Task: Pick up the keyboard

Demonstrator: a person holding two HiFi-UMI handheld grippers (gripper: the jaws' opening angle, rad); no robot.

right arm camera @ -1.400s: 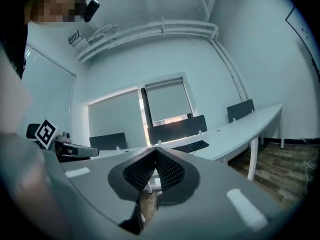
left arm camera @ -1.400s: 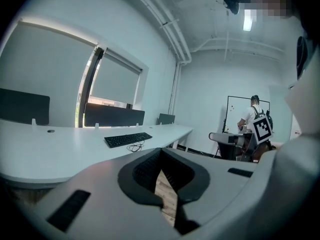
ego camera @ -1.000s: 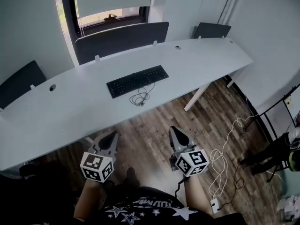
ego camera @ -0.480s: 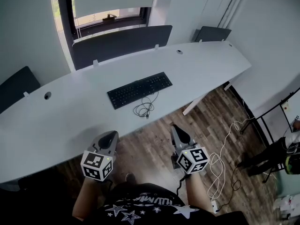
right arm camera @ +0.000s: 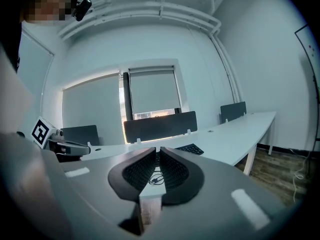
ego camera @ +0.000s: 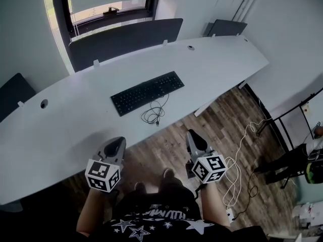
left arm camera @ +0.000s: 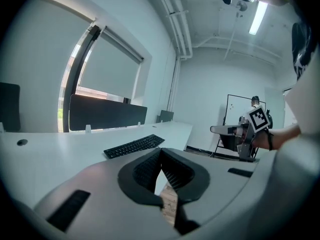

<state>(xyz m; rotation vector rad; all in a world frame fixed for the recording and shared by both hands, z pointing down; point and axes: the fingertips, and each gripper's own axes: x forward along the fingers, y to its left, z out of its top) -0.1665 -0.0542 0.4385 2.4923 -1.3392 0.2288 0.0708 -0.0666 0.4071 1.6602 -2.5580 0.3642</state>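
While the person stands short of the desk (ego camera: 65, 130), both hand-held grippers are out in front, each with its jaws pressed together and nothing between them. The left gripper (ego camera: 116, 143) has its tip at the desk's near edge in the head view. The right gripper (ego camera: 195, 135) is over the wood floor (ego camera: 217, 125), just off that edge. Each gripper view confirms it: the ribbed pads (left arm camera: 150, 166) of the left meet at the tip, and so do those of the right (right arm camera: 172, 170).

A white cord (ego camera: 241, 161) trails over the floor to the right of the right gripper, and a second person (only partly in frame) is at the far right (ego camera: 303, 158).

On the desk, a loose coil of black cable (ego camera: 153, 114) lies close to the near edge, between the grippers and the keyboard (ego camera: 147, 92). The keyboard lies flat about midway between the near and far edges, running along the desk's length, well apart from both grippers. Its cable leads from its near side down to the coil. A round hole (ego camera: 44, 104) is set in the desktop towards the left end.

Along the far edge stands a dark panel (ego camera: 126, 40), with smaller ones at the left (ego camera: 12, 92) and right (ego camera: 224, 27). Behind the middle panel is a window (ego camera: 108, 11) with its blind mostly down.
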